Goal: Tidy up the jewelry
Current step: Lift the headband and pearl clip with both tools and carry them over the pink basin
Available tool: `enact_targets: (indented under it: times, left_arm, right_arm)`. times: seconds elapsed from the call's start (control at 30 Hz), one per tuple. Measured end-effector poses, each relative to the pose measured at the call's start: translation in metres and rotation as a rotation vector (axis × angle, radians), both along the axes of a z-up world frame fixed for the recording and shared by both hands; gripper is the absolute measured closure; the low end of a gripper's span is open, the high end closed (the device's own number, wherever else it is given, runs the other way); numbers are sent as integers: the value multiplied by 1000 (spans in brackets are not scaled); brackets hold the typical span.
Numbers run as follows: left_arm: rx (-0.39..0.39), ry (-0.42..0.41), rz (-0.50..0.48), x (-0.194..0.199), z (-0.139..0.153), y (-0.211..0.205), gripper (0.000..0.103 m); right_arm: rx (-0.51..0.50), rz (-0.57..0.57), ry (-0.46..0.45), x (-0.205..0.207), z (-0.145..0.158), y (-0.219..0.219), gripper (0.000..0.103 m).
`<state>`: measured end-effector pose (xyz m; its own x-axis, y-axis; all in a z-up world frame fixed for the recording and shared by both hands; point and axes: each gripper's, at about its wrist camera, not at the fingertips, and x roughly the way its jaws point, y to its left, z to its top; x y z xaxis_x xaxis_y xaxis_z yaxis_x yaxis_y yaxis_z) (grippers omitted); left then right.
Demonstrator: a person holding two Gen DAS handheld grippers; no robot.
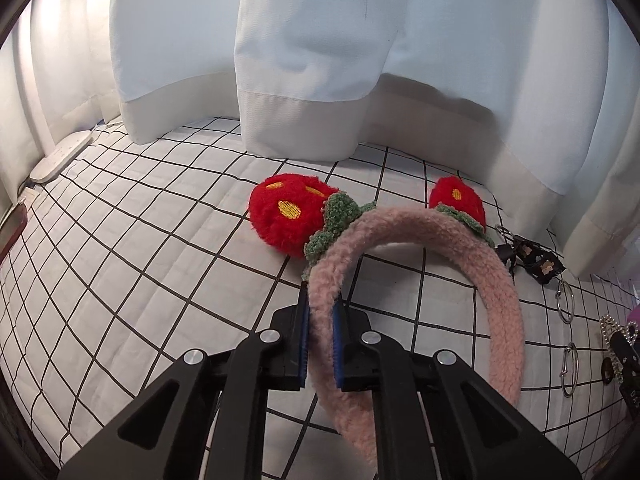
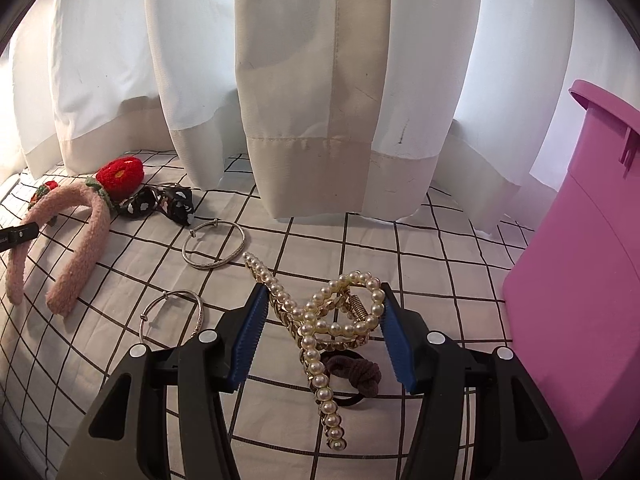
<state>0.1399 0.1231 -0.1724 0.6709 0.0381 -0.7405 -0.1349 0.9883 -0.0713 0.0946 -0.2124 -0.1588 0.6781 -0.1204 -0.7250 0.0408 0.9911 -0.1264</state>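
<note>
A fuzzy pink headband [image 1: 500, 312] with two red strawberry pom-poms [image 1: 288, 212] lies on the white checked sheet [image 1: 140, 280]. My left gripper [image 1: 321, 300] is shut on its left arm, both blue pads squeezing the plush. The same headband [image 2: 88, 248] shows at the far left of the right wrist view, with a left fingertip [image 2: 20, 236] on it. My right gripper [image 2: 323, 292] holds a gold hair claw covered in pearls [image 2: 312, 320], whose pearl loops touch both pads. A brown hair tie [image 2: 360, 372] lies under the claw.
Two silver bangles [image 2: 214, 246] [image 2: 174, 314] and a black printed bow [image 2: 164, 202] lie between the headband and the claw. A pink plastic box [image 2: 580, 280] stands at the right. White curtains [image 2: 312, 120] hang along the back. A white flat device [image 1: 60, 156] lies far left.
</note>
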Motion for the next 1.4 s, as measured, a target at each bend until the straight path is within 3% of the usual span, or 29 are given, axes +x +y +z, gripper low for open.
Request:
enact_targets:
  times: [0.43,0.7,1.0,1.23,1.4]
  left_arm:
    - [-47,-55,2,-13,45,9,93]
    - [-12,-62,-42,-27,78,5,93]
    - [-1,-91,-130,-45,131,-12,93]
    - [-2,-159,-237,-59,179,-35,93]
    - [-31,-187,-359,-74,208,-74,93]
  right_arm:
    - [68,16,-23,-10,26,6,49]
    - [104,35,-35,-16,58,18,49]
    - [187,31,-63,-32,113,26,49]
    - [175,-3,-146,-59,170,20,49]
    - [153,-69,-211,-82,209,-8,49]
